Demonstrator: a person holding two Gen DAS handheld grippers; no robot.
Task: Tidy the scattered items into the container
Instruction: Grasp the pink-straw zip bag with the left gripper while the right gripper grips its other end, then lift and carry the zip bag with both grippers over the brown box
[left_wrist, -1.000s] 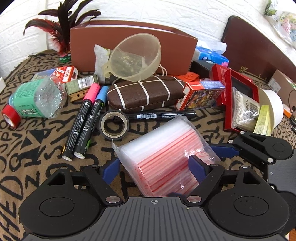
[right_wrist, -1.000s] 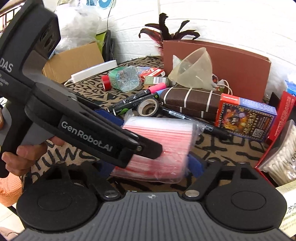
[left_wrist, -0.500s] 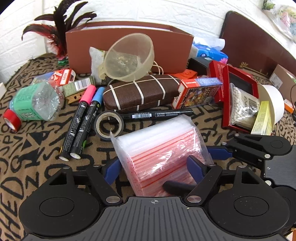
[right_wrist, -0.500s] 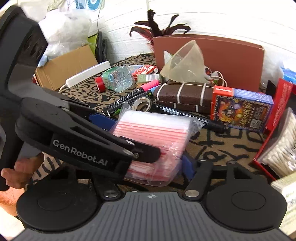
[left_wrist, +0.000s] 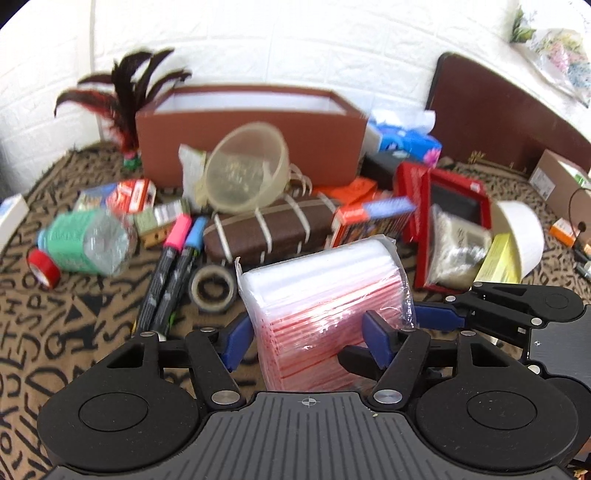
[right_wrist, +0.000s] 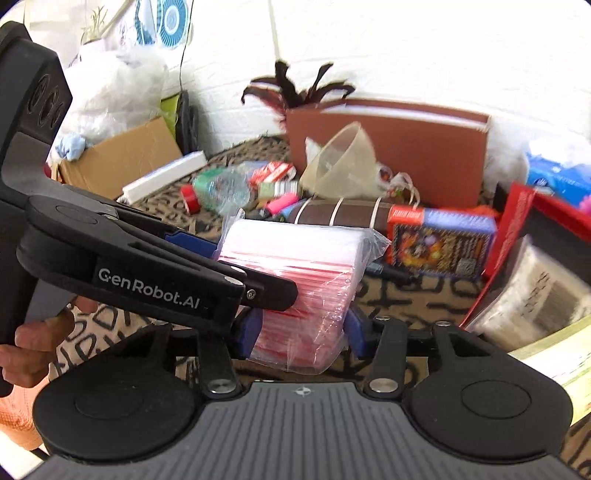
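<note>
Way to the container: the open-topped brown cardboard box (left_wrist: 251, 133) stands at the back against the white wall; its mouth is unobstructed from above.
In front of it: a translucent plastic funnel (left_wrist: 245, 168) leans on its front wall, above a brown glasses case with white stripes (left_wrist: 269, 230).
Left flank: a crushed clear bottle with green label (left_wrist: 86, 242), pink and blue markers (left_wrist: 171, 277), and a tape roll (left_wrist: 212, 288) crowd the patterned cloth (left_wrist: 55, 332).
Right flank: a red box (left_wrist: 447, 218) and a white bowl (left_wrist: 524, 236).
Near space: bare cloth at the lower left.
</note>
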